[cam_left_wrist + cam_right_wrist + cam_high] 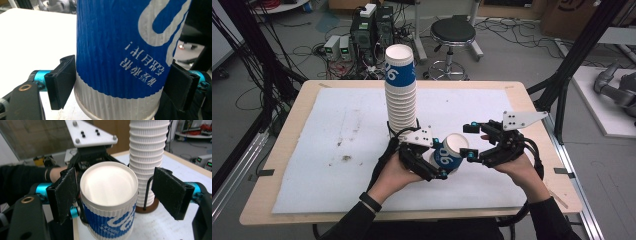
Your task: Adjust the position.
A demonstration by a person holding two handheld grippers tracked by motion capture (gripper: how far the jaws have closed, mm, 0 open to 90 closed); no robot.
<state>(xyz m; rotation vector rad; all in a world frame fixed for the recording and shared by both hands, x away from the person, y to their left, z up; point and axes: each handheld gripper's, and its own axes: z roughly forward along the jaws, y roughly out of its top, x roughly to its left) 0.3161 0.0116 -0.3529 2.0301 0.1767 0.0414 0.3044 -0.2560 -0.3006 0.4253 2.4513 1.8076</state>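
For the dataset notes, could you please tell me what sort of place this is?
Probably a robotics lab or workshop: computer towers and loose cables lie on the bare floor behind the table, a black metal frame flanks it, and a stool stands nearby.

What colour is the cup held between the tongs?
The cup is ribbed blue with white markings and a white band, clearest in the left gripper view.

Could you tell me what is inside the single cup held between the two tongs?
Nothing visible: the right gripper view looks into the cup and shows a bare white interior. Its outer base is hidden, gripped by the left tongs.
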